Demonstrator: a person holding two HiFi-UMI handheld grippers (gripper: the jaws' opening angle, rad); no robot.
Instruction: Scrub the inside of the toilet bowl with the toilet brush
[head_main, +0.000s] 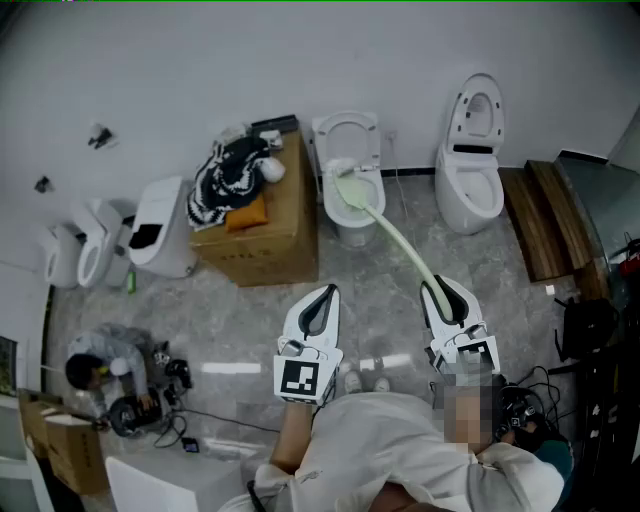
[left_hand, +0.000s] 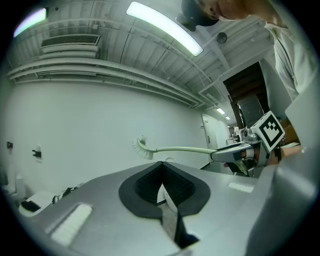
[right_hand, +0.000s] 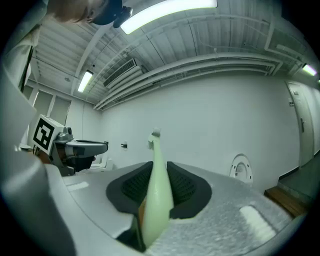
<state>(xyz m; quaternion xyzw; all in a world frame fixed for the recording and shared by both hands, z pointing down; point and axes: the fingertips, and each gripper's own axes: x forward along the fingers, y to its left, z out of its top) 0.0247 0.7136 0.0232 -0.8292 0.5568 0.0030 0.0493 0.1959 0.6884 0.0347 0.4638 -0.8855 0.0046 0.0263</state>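
At my ten o'clock a cardboard box (head_main: 262, 235) carries a striped cloth (head_main: 232, 172) on top. My left tool (head_main: 320, 305) has its jaws together on nothing. At twelve o'clock the toilet brush (head_main: 398, 243) reaches its head over the toilet bowl (head_main: 376, 198); I cannot tell if it dips inside. My right tool (head_main: 443, 298) is clamped on its pale green handle.

Bright ceiling strip lights (left_hand: 165, 27); soft shadows; fisheye-bent, dark-cornered gripper views; near jaws blurred.

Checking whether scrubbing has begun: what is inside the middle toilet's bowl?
The toilet brush head lies over the toilet bowl, hiding its bottom; whether it touches is unclear.
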